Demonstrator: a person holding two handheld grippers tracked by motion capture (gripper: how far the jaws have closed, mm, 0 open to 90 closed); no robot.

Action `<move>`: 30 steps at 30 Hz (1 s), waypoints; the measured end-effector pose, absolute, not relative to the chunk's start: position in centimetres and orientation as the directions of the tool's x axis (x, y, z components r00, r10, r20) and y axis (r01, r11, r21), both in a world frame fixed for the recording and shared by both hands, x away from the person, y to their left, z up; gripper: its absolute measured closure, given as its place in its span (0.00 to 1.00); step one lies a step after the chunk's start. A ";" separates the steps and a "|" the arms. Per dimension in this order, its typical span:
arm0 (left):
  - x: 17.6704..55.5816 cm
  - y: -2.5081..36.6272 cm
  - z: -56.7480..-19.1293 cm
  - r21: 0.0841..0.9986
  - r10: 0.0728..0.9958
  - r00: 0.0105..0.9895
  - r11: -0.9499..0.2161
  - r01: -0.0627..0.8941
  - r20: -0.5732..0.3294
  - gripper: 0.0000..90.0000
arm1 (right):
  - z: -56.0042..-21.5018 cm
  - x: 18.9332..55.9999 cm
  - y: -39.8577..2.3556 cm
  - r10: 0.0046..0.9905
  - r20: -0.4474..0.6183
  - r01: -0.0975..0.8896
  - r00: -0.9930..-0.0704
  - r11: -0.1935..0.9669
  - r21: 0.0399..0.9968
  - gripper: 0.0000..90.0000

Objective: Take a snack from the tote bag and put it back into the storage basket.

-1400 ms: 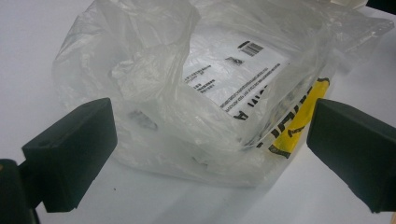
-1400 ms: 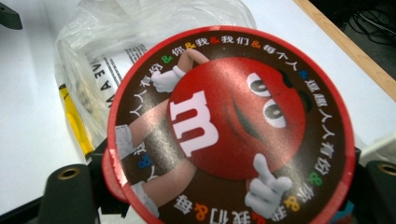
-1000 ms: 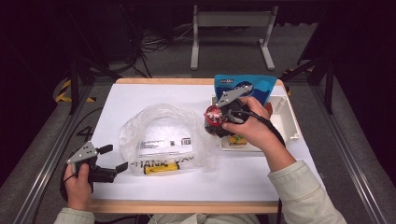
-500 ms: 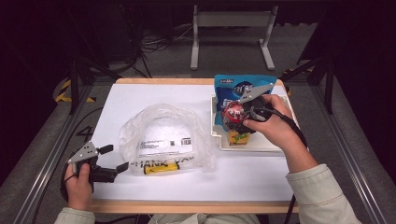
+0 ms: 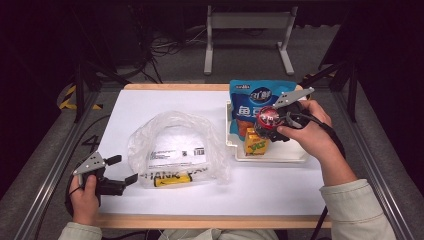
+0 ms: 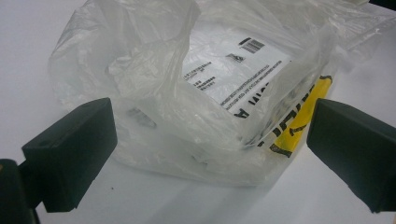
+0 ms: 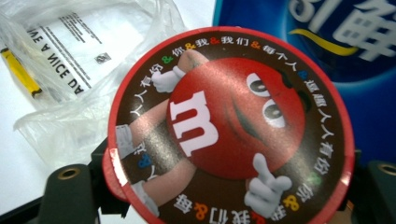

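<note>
Bright white table (image 5: 165,105), dark surroundings (close-ups perhaps slightly soft)

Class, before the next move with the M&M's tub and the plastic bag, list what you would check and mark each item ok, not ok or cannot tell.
1. Right gripper shut on the M&M's tub: ok.
2. Tub lid on: ok.
3. Left gripper open, facing the plastic bag: ok.
4. Bag mouth held open: not ok, nothing grips it.
5. Tub clear of the white tray: cannot tell.
</note>
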State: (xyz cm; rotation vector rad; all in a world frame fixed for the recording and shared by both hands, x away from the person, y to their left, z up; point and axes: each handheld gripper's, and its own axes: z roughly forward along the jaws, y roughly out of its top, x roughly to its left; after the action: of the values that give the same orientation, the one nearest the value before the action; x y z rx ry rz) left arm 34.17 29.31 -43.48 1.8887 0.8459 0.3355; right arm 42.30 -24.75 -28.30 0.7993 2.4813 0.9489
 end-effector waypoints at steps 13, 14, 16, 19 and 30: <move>34.2 29.3 -43.5 0.876 0.686 0.716 -0.256 0.408 -0.133 0.03 | -28.6 42.4 -27.7 0.650 -0.141 0.398 -0.747 0.607 0.688 0.28; 34.2 29.3 -43.5 0.876 0.685 0.716 -0.257 0.408 -0.132 0.03 | -28.6 42.4 -27.7 0.650 -0.141 0.398 -0.747 0.607 0.688 0.28; 34.2 29.3 -43.5 0.876 0.686 0.715 -0.257 0.408 -0.131 0.03 | -28.7 42.5 -28.2 0.652 -0.141 0.403 -0.745 0.608 0.684 0.28; 34.2 29.3 -43.5 0.878 0.686 0.716 -0.256 0.405 -0.131 0.03 | -28.9 42.6 -28.7 0.659 -0.136 0.411 -0.739 0.602 0.684 0.28; 34.2 29.3 -43.5 0.875 0.685 0.716 -0.260 0.409 -0.132 0.03 | -30.5 43.6 -31.0 0.673 -0.119 0.425 -0.730 0.584 0.692 0.28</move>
State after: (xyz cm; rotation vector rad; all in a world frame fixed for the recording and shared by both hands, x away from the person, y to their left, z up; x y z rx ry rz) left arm 34.17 29.31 -43.48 1.8916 0.8475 0.3356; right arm 43.61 -30.99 -30.48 0.8879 2.4471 0.9269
